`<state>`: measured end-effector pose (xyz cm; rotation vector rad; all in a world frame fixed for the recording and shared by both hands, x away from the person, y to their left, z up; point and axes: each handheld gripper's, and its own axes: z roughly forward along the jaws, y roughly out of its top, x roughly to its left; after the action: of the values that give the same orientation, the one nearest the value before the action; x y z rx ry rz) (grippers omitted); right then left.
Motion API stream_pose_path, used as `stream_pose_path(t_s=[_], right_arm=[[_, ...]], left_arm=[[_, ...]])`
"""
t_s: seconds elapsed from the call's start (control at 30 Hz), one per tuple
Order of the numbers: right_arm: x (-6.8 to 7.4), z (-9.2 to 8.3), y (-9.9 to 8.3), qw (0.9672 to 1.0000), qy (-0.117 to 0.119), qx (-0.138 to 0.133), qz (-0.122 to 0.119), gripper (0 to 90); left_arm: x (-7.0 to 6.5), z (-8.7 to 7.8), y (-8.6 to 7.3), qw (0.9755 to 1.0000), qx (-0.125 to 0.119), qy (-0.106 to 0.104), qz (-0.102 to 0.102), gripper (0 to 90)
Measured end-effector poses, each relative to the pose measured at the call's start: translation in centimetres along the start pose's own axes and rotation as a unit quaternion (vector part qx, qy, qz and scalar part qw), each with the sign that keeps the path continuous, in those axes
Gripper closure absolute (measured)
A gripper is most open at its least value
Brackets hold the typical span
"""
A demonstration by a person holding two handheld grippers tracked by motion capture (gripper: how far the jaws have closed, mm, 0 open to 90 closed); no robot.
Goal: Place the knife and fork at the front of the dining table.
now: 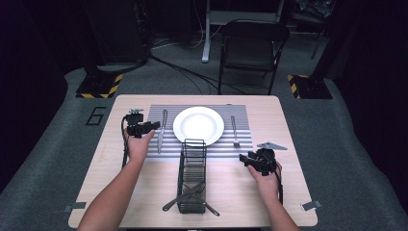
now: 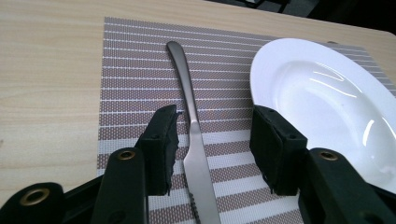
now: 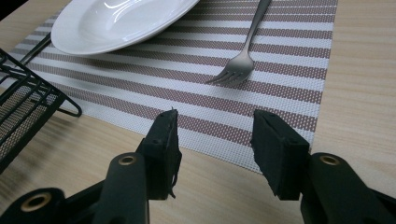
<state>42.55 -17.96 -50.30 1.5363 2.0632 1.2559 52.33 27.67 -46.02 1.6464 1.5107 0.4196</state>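
Note:
A white plate (image 1: 198,124) sits in the middle of a striped placemat (image 1: 216,150). A table knife (image 1: 161,130) lies on the mat left of the plate, and a fork (image 1: 235,131) lies to its right. My left gripper (image 1: 152,126) hovers over the knife with its jaws open. In the left gripper view the knife (image 2: 189,107) lies flat on the mat between the two pads of the left gripper (image 2: 215,126), touching neither. My right gripper (image 1: 244,159) stands open at the mat's near right corner. The right gripper (image 3: 215,126) holds nothing, and the fork (image 3: 243,60) lies ahead of it.
A black wire caddy (image 1: 192,175) stands in front of the plate, with cutlery (image 1: 185,195) lying in its near end. Its corner (image 3: 23,107) shows left of the right gripper. A folding chair (image 1: 252,45) stands beyond the table's far edge.

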Motion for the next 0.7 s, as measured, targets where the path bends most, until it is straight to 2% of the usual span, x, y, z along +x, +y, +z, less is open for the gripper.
stream_pose_path(t_s=[0.1,0.3,0.37,0.6,0.7], right_arm=[[0.0,0.0,0.0,1.0000,-0.002,0.001,0.000,50.8],[0.1,-0.3,0.2,0.9999,-0.011,-0.005,-0.010,50.5],[0.1,-0.4,0.3,0.9998,-0.013,-0.007,-0.016,50.5],[0.1,-0.4,0.4,0.9998,-0.013,-0.008,-0.011,50.5],[0.1,-0.4,0.4,0.9997,-0.015,-0.008,-0.017,50.5]], left_arm=[[-0.1,-1.2,-0.1,0.9999,0.000,-0.006,0.016,50.2],[-0.2,-3.3,-0.9,0.9993,-0.003,-0.018,0.033,47.8],[-0.2,-3.8,-1.4,0.9991,-0.001,-0.018,0.040,47.8],[-0.2,-5.4,-2.8,0.9974,0.011,-0.021,0.067,46.9],[-0.1,-5.9,-3.4,0.9972,0.011,-0.023,0.071,45.8]])
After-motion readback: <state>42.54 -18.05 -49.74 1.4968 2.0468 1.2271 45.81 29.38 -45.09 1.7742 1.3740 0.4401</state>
